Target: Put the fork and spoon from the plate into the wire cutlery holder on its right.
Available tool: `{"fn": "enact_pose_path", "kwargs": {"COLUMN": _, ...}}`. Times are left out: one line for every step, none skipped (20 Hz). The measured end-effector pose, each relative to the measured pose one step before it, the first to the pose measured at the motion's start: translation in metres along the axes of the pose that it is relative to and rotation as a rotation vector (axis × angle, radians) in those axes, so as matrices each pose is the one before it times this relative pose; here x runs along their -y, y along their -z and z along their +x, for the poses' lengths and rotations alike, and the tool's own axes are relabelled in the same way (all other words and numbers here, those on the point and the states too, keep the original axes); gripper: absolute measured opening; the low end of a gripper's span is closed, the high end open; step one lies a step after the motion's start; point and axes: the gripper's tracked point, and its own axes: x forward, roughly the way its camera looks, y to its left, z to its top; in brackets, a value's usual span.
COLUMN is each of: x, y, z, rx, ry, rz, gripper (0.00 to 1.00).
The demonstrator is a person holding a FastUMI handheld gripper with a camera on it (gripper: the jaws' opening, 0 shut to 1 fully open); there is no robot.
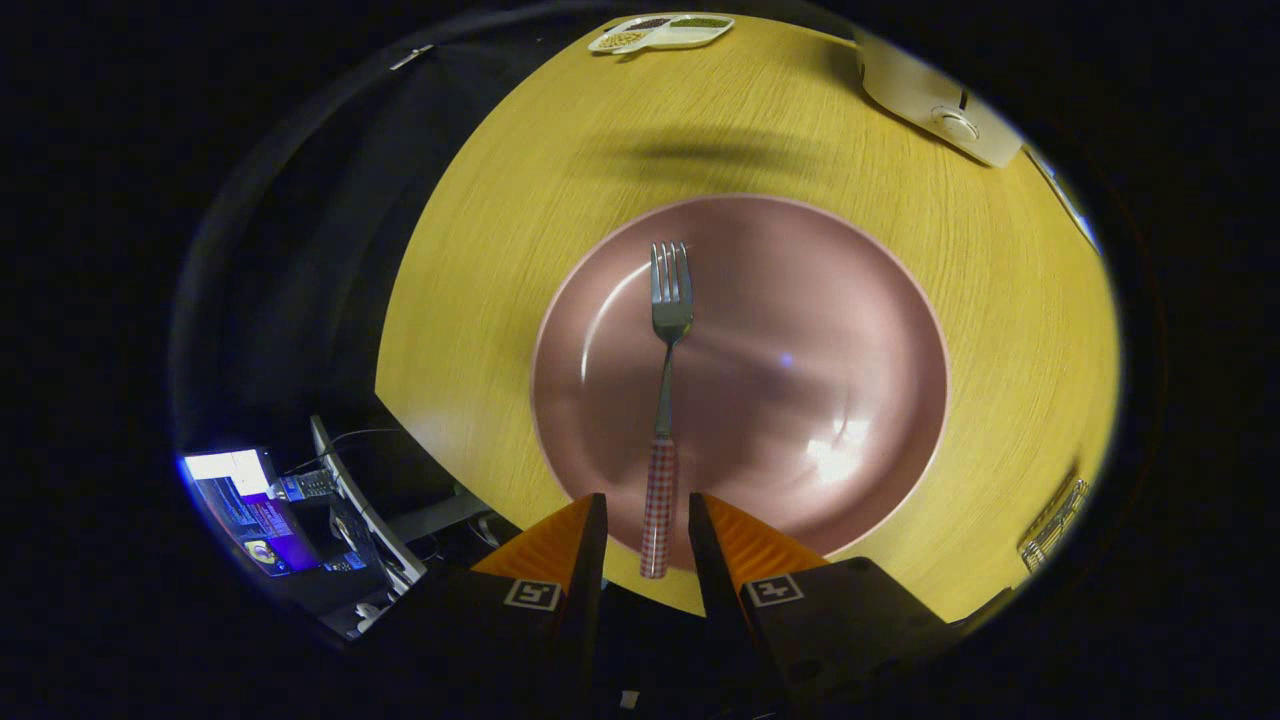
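i see the fork (664, 400) lying on the pink plate (860, 300), its checked handle between my gripper (646, 525) fingers, which stand apart and aren't pressing it. no spoon on the plate, so i judge the fork remains; the wire holder (1052, 520) sits right.

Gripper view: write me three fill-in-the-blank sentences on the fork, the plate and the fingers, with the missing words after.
1. The fork lies on the ____ plate.
2. The fork's checked handle lies ____ the two fingers of the gripper, which stand apart and do not press on it.
3. The fork's tines point ____ from the fingers.

Missing words: pink; between; away
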Motion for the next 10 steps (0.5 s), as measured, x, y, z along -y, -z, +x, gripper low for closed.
{"fn": "enact_pose_path", "kwargs": {"x": 0.00032, "y": -0.00069, "z": 0.00511, "rx": -0.00104, "ry": 0.00456, "rz": 0.00079, "gripper": 0.45}}
{"fn": "enact_pose_path", "kwargs": {"x": 0.00065, "y": 0.00046, "z": 0.00397, "rx": -0.00614, "ry": 0.00100, "rz": -0.00314, "gripper": 0.41}}
{"fn": "enact_pose_path", "kwargs": {"x": 0.00145, "y": 0.00071, "z": 0.00235, "rx": -0.01111, "ry": -0.00129, "rz": -0.00706, "gripper": 0.33}}
{"fn": "enact_pose_path", "kwargs": {"x": 0.00236, "y": 0.00037, "z": 0.00663, "rx": -0.00771, "ry": 0.00546, "rz": 0.00934, "gripper": 0.25}}
{"fn": "enact_pose_path", "kwargs": {"x": -0.00012, "y": -0.00052, "z": -0.00599, "rx": 0.00450, "ry": -0.00432, "rz": 0.00241, "gripper": 0.17}}
{"fn": "enact_pose_path", "kwargs": {"x": 0.00100, "y": -0.00058, "z": -0.00132, "rx": 0.00866, "ry": -0.00410, "rz": -0.00299, "gripper": 0.14}}
{"fn": "enact_pose_path", "kwargs": {"x": 0.00125, "y": -0.00678, "z": -0.00422, "rx": 0.02261, "ry": -0.00905, "rz": 0.00848, "gripper": 0.10}}
{"fn": "enact_pose_path", "kwargs": {"x": 0.00062, "y": -0.00474, "z": -0.00620, "rx": 0.01818, "ry": -0.01694, "rz": 0.01096, "gripper": 0.10}}
{"fn": "enact_pose_path", "kwargs": {"x": 0.00113, "y": 0.00082, "z": -0.00778, "rx": 0.00563, "ry": -0.01933, "rz": 0.01090, "gripper": 0.10}}
{"fn": "enact_pose_path", "kwargs": {"x": -0.00164, "y": 0.00043, "z": -0.01045, "rx": 0.01108, "ry": -0.02836, "rz": 0.00775, "gripper": 0.10}}
